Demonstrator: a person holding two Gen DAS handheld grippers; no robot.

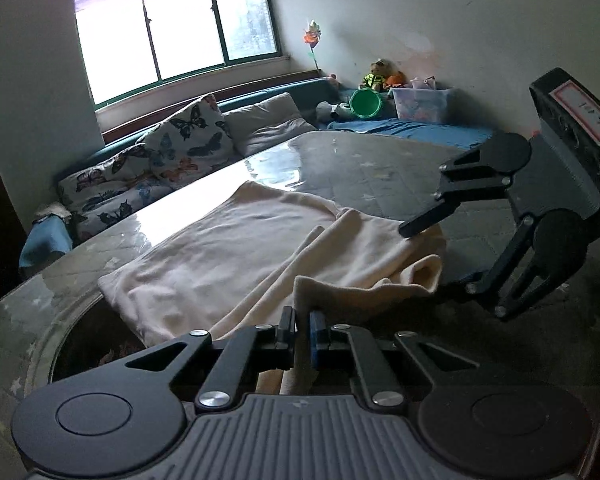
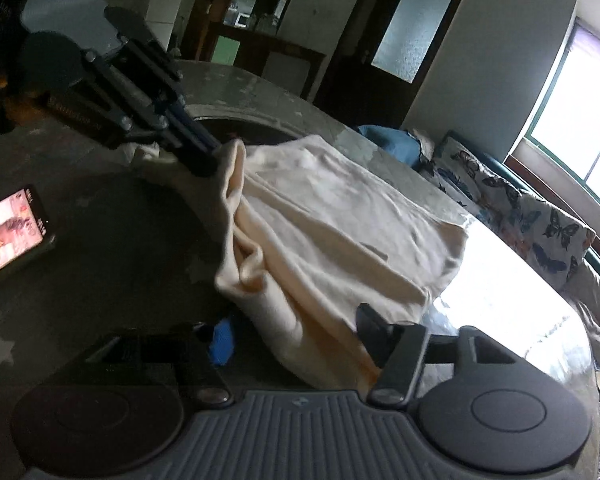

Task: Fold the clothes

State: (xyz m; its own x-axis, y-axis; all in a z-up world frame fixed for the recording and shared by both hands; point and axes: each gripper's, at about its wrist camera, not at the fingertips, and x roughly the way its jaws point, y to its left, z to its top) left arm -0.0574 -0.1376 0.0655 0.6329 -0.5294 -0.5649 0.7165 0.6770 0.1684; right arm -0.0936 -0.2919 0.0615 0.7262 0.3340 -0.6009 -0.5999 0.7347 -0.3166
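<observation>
Folding barely started: your left gripper (image 1: 302, 326) pinches the cream garment's (image 1: 236, 256) edge, right gripper (image 2: 296, 340) spread around it; most still flat.

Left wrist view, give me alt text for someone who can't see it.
The left gripper is shut on an edge of a cream garment spread over a glossy table. The right gripper reaches in from the right with the garment's far edge between its fingers.

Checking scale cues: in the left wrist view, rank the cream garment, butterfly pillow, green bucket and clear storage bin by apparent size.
1. cream garment
2. butterfly pillow
3. clear storage bin
4. green bucket
The garment lies nearest the camera, so true sizes stay unsure.
</observation>
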